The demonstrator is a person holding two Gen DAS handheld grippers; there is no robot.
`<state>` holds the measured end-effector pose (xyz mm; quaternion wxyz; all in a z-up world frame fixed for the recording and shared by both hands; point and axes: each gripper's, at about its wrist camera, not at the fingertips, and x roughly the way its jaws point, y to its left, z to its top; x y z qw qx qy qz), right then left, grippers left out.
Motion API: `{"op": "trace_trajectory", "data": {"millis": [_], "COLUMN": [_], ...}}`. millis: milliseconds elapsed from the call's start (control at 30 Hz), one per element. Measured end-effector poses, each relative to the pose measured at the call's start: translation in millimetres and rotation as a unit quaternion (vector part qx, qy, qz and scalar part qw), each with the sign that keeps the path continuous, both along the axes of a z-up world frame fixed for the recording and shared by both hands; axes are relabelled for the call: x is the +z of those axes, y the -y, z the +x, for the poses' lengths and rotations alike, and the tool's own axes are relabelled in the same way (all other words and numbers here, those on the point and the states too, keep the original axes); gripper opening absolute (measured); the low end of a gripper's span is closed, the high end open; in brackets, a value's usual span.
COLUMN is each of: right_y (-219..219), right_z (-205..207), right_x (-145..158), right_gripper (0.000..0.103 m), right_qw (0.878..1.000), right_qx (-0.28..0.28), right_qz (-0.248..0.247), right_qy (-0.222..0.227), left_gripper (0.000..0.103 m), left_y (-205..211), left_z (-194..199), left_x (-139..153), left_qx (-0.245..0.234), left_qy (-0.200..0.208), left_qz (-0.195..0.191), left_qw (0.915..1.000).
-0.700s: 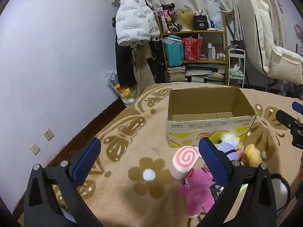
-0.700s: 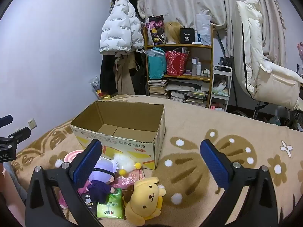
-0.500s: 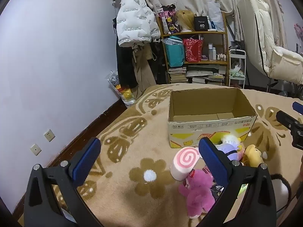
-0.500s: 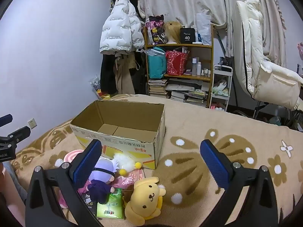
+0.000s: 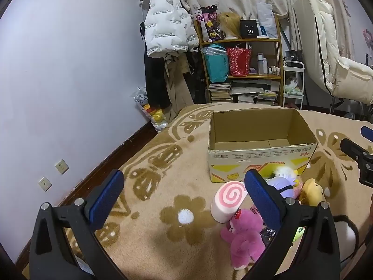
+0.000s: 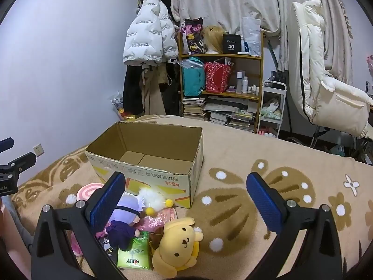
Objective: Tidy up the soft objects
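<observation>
while both grippers hang above the patterned blanket point(image 5: 163, 154), neither one holds anything; the left gripper point(image 5: 184, 193) has its blue-padded fingers point(image 5: 106, 196) spread wide, with only blanket between them; the right gripper point(image 6: 186, 193) is equally splayed, its fingers parted over the toy pile and bare blanket. a cardboard box point(image 6: 149, 161) stands open-topped on the blanket, its inside showing nothing but bottom flaps; the soft things lie heaped just in front of its printed wall — a pink swirl roll cushion point(image 5: 227, 200), a magenta plush bear point(image 5: 242, 233), a purple-haired doll point(image 6: 124, 219), a white fluffy toy with yellow pompoms point(image 6: 152, 198) and a yellow plush dog point(image 6: 179, 240). the roll cushion rests beside the bear; the dog lies on its back at the near edge of the heap, just beside a green packet point(image 6: 134, 254), on which the doll partly lies. behind the blanket — against the wall — a shelf unit point(image 6: 221, 81) carries bags, bottles and stacked books; a white puffer jacket point(image 6: 149, 39) hangs to its left; a cream padded chair point(image 6: 326, 88) sits at right.
</observation>
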<state>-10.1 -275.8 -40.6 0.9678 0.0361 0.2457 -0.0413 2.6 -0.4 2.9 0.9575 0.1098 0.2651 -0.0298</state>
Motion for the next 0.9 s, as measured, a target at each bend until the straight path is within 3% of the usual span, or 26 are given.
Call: {"op": "trace_trajectory", "data": {"millis": [900], "right_y": [-1.1], "right_z": [-0.4], "right_x": [-0.4], "right_gripper": [0.103], "right_qw": [1.0], "right_qx": [-0.008], "right_qz": [-0.01], "right_qy": [0.002], "left_gripper": [0.102], "left_y": [-0.7], "left_z": [-1.6], "left_x": [-3.4], "left_qx": [0.001], "left_qy": [0.001], "left_qz": [-0.001], "left_qw": [1.0]}}
